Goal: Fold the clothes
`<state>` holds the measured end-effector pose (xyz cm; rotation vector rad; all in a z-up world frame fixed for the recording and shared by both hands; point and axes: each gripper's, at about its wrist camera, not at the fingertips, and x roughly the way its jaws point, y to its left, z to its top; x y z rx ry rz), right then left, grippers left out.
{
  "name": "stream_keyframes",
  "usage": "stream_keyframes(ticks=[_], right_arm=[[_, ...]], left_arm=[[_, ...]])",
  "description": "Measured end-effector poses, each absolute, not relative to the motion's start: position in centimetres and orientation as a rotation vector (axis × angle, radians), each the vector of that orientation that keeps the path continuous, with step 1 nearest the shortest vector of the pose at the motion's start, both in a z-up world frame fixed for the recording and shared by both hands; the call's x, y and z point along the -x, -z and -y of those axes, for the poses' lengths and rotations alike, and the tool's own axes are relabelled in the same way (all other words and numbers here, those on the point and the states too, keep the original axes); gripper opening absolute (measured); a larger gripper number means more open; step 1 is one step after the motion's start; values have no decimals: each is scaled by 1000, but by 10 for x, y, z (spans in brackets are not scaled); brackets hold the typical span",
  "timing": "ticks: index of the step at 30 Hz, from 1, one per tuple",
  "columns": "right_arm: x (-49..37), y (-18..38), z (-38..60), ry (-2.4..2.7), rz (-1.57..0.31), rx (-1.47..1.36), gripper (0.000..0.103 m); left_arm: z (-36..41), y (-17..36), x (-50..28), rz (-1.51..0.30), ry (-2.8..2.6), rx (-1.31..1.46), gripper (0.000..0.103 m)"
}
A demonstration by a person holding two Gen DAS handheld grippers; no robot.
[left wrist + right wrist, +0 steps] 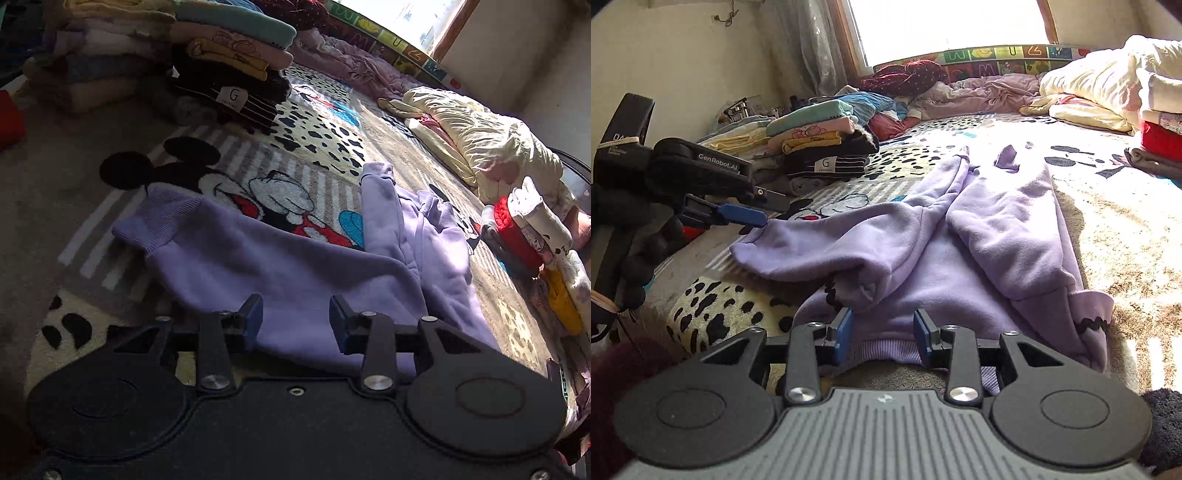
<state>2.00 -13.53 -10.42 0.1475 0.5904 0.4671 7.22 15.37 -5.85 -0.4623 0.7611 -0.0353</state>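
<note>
A lilac sweatshirt [960, 258] lies spread on the patterned rug, both sleeves folded in over the body. In the left wrist view the sweatshirt [295, 266] shows with one sleeve and its ribbed cuff [159, 225] stretched out to the left. My left gripper [295, 317] is open and empty, just above the fabric; it also shows in the right wrist view [753, 218] near the left sleeve end. My right gripper [882, 332] is open and empty, at the ribbed hem [882, 350].
A stack of folded clothes [820, 144] stands at the back left of the rug [1108, 229], and another stack [535, 240] at the right. Crumpled bedding [1100, 85] and pink cloth [979, 88] lie under the window. A Mickey Mouse print [258, 192] covers the rug.
</note>
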Motion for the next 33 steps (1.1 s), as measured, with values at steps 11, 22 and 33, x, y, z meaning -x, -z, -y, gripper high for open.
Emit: stream_keyframes(ticks=[11,22,33], right_arm=[[-31,97,131,-456,-432,-172,30],[-47,130,112,-437,-543,-105,23],[11,103,111,-491,-491,-16,28]], left_arm=[[-142,84,-51,-816,93,594,40],[-172,106,-61,-769,-45,708,42],[-189,106,-68,-710,-132,752,42]])
